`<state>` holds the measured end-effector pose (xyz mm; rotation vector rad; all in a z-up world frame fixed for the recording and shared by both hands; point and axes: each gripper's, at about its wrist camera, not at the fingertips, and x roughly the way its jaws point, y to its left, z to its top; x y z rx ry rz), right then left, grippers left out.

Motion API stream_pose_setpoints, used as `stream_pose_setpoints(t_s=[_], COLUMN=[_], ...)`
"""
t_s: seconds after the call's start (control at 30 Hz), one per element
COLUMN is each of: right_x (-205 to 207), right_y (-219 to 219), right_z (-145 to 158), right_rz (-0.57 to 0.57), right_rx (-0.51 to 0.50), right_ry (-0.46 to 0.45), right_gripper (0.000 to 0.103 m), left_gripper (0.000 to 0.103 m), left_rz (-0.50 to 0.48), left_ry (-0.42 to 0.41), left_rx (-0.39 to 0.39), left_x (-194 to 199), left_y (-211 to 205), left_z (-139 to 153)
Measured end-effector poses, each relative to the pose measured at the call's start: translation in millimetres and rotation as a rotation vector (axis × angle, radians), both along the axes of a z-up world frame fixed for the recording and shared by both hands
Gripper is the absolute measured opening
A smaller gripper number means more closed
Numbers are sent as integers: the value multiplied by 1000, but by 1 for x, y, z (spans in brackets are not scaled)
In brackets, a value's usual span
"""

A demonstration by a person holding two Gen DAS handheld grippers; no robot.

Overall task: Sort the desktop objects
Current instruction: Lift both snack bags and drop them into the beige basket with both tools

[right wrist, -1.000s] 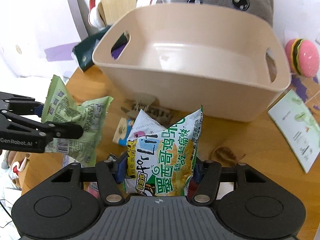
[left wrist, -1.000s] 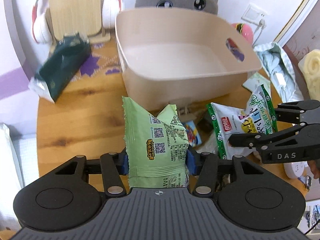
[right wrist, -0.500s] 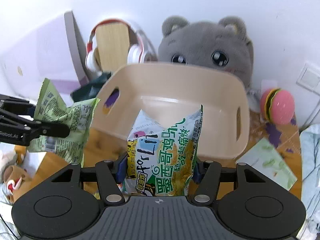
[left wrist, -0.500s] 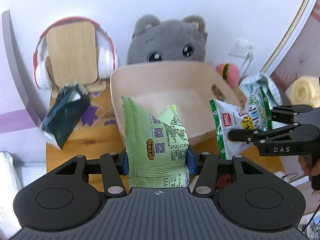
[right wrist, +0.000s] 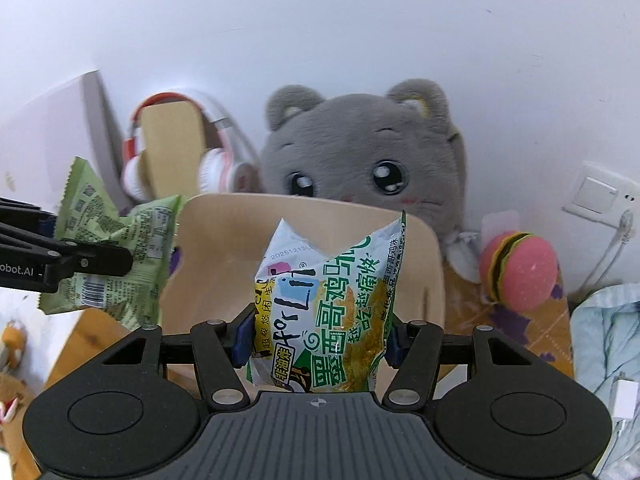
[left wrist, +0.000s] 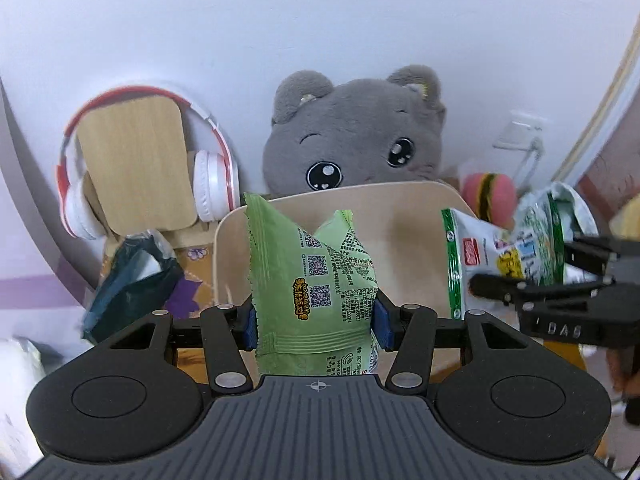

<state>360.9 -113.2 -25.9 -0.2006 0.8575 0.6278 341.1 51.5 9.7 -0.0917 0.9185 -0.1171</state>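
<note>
Left gripper (left wrist: 314, 316) was clamped on green snack pkt (left wrist: 312, 276); right gripper (right wrist: 320, 336) pinched white chip bag (right wrist: 332, 300). Both hung w/ beige bin (right wrist: 224, 240) at 12 o'clock.

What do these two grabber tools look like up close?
Both are matte black plastic. The left gripper and right gripper each have a ribbed body, two round discs, silver rivets on angled link bars, and blue pads on the fingers. White lettering marks their sides: "DAS" on one, "obot.AI" on the other.
</note>
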Motion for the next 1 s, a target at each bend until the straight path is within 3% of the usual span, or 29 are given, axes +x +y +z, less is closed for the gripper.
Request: stream_pose_setpoints(t_s=[0.17, 0.47, 0.63, 0.73, 0.8, 1.0], right_x=[29, 50, 56, 56, 53, 46], right_y=[-5, 0, 8, 10, 12, 2], right_z=[-26, -70, -83, -90, -91, -85], right_rz=[-59, -87, -78, -77, -73, -107], right_rx=[25, -35, -83, -104, -115, -77], right_ry=[71, 147, 165, 182, 173, 185], right_gripper=[57, 56, 56, 57, 65, 84], left_gripper=[53, 53, 55, 65, 77, 89], left_rz=[36, 60, 46, 22, 27, 22], left_ry=[35, 106, 119, 151, 163, 81], left_rx=[60, 115, 81, 48, 32, 41], left_x=[25, 38, 36, 35, 31, 12], left_y=[-11, -18, -16, -17, -16, -14], left_z=[-27, -77, -85, -89, -89, -70])
